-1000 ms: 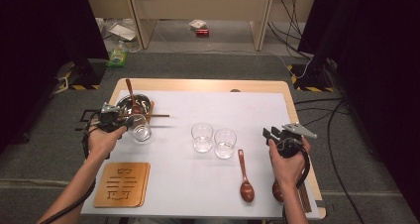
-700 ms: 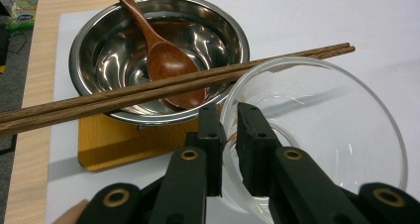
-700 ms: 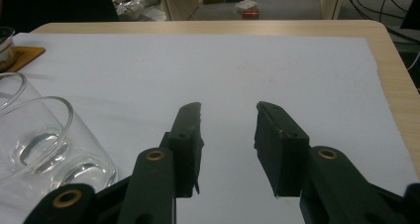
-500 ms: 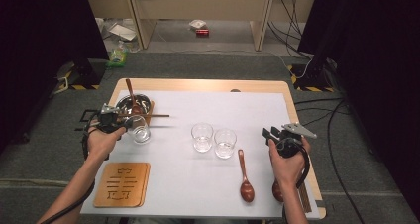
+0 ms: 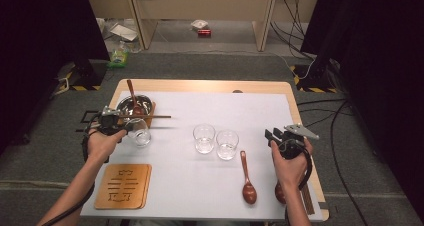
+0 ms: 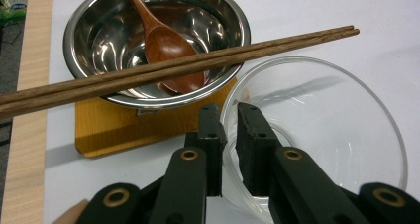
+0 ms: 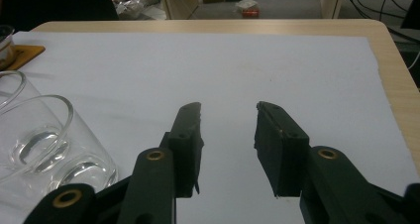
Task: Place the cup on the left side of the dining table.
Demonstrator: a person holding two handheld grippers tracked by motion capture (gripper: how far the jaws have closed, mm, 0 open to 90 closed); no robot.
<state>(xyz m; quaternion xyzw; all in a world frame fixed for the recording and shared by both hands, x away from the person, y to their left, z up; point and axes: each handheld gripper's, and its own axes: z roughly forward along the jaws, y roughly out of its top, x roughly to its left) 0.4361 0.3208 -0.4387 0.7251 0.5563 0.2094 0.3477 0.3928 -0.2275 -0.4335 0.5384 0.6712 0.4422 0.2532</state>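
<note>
1. At nine o'clock on the white sheet [image 5: 210,186], my left tongs [image 6: 229,130] pinch the glass's [image 6: 346,135] rim, beside the steel bowl [image 6: 89,30].
2. At three o'clock, my right tongs [image 7: 228,140] stand half open, empty; grey carpet [image 5: 210,66] lies beyond the table.

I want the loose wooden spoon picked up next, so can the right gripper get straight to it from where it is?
Probably yes. The right gripper is open and empty, and the wooden spoon lies alone on bare white paper just beside that hand, apart from the two glasses.
</note>
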